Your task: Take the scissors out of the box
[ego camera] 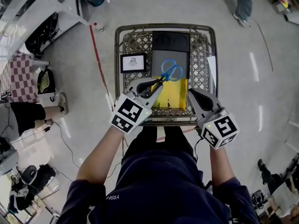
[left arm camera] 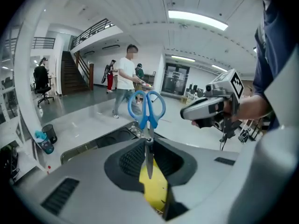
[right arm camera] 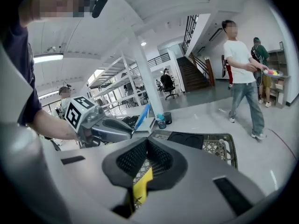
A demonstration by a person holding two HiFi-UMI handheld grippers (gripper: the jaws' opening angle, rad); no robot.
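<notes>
Blue-handled scissors [ego camera: 171, 72] hang above the wire basket [ego camera: 117, 55], handles pointing away from me. My left gripper [ego camera: 157, 83] is shut on their blades; in the left gripper view the scissors [left arm camera: 147, 108] stand upright out of the closed jaws of the left gripper [left arm camera: 148, 146]. Below them in the basket lies a yellow box [ego camera: 174, 95], which also shows as the yellow box [left arm camera: 154, 190] under the jaws. My right gripper [ego camera: 192, 94] hovers over the basket's near right corner, shut and holding nothing. The right gripper view shows the right gripper [right arm camera: 147, 146] and the scissors' blue handle [right arm camera: 142, 115].
The basket also holds a black tray [ego camera: 170, 41], a grey flat item [ego camera: 166, 59] and a framed white card [ego camera: 133, 63]. A red line [ego camera: 97, 55] runs on the floor to the left. A person [ego camera: 243, 3] stands beyond the basket; clutter lies at far left.
</notes>
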